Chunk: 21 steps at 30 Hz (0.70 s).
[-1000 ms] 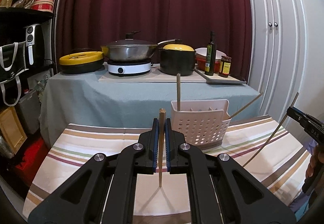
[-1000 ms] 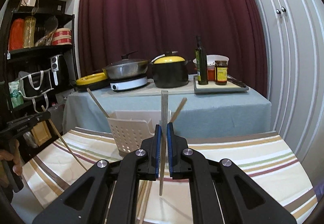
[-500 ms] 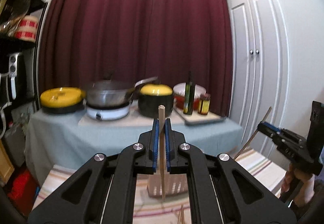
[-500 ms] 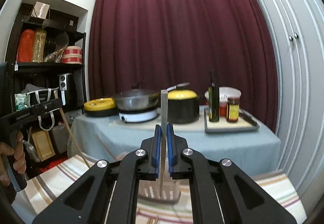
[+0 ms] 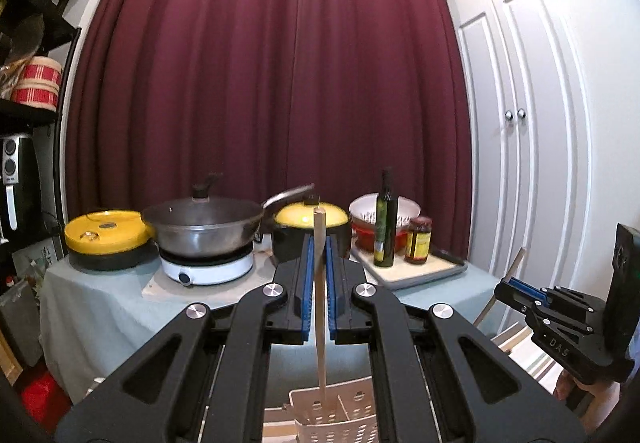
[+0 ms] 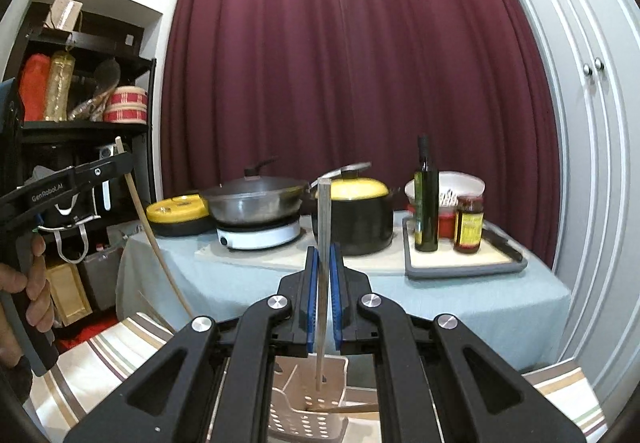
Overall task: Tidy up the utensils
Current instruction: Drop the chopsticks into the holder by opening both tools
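Both grippers, left gripper (image 5: 317, 279) and right gripper (image 6: 325, 293), each pinch one upright chopstick (image 5: 319, 307) (image 6: 322, 283) above the basket (image 6: 308, 415); basket mostly hidden, one more stick inside.

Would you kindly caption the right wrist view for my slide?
Right gripper holds a chopstick upright above the perforated utensil basket.

Two upright wooden chopsticks (image 5: 319, 307) (image 6: 322, 283), tips over perforated cream caddy (image 5: 352, 415) (one more inside)
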Each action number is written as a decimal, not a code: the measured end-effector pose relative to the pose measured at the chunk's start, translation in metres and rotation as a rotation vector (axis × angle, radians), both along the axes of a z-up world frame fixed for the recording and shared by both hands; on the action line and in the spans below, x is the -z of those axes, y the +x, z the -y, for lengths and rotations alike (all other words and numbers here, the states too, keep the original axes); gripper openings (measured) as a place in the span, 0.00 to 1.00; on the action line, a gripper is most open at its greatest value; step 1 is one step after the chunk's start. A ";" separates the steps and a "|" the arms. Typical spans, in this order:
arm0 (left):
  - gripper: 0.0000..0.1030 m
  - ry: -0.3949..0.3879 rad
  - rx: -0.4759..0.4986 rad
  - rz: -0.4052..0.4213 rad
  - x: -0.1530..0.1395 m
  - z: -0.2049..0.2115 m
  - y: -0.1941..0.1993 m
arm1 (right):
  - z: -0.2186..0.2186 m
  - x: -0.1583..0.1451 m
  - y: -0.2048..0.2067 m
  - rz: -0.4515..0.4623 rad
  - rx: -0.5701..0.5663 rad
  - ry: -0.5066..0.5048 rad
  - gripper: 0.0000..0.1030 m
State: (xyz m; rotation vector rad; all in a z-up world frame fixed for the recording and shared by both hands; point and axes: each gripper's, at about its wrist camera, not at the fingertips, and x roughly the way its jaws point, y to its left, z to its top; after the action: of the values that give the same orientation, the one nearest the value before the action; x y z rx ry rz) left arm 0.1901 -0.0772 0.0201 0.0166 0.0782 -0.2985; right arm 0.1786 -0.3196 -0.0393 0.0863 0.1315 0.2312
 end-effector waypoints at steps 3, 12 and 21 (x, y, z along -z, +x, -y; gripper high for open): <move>0.06 0.001 -0.001 -0.044 0.018 0.001 0.013 | -0.002 0.016 0.012 -0.044 -0.003 0.000 0.07; 0.19 0.013 -0.005 -0.148 0.059 0.000 0.039 | -0.010 0.045 0.030 -0.120 -0.023 -0.023 0.07; 0.54 0.027 -0.004 -0.135 0.063 -0.001 0.030 | -0.012 0.040 0.020 -0.086 0.005 -0.034 0.47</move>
State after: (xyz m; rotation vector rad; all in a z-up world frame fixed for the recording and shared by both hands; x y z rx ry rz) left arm 0.2198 -0.0766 -0.0431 0.0234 0.2161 -0.2940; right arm 0.1985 -0.3073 -0.0793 0.0626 0.2209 0.2203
